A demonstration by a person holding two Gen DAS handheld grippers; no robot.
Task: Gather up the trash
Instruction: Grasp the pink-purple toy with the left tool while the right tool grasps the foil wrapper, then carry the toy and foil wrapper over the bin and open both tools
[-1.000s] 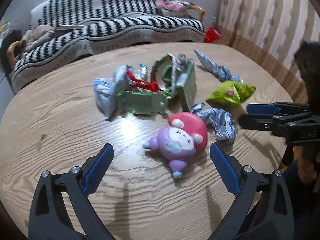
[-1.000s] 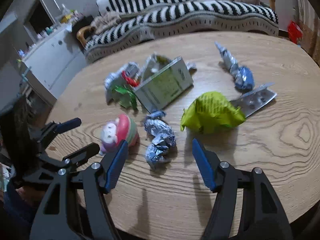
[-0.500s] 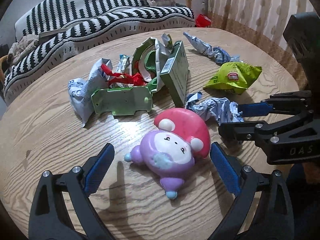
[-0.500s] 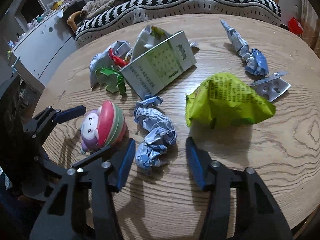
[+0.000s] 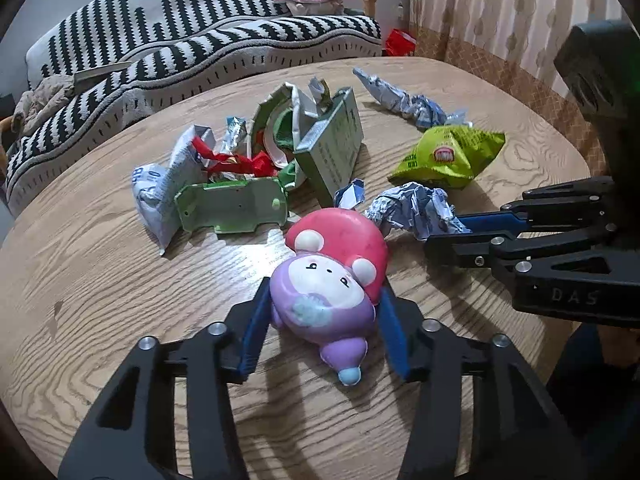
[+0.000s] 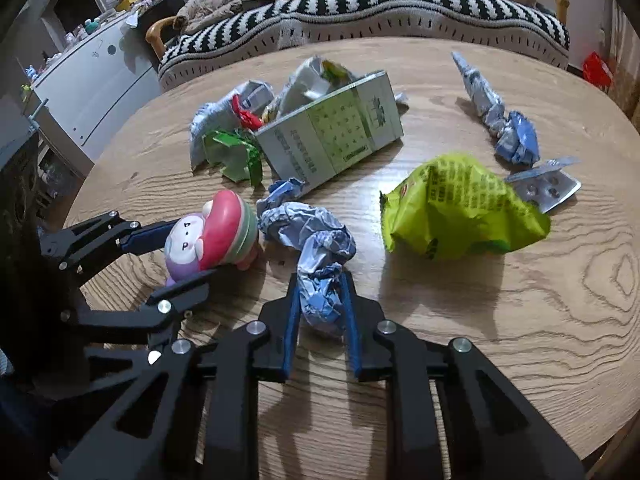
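Wooden bench [image 5: 100, 280] stands before a striped sofa [image 5: 200, 40], littered with wrappers. Left tool [image 5: 324, 320] has just been closing; its blue pads now squeeze the pink-and-purple toy [image 5: 332, 276]. Right tool [image 6: 320, 304] has also just been closing and pinches the crumpled blue wrapper [image 6: 316, 248], near centre.

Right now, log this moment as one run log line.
left tongs: just closed on squishy toy | right tongs: just closed on crumpled blue wrapper | both resting on table | green chip bag: untouched
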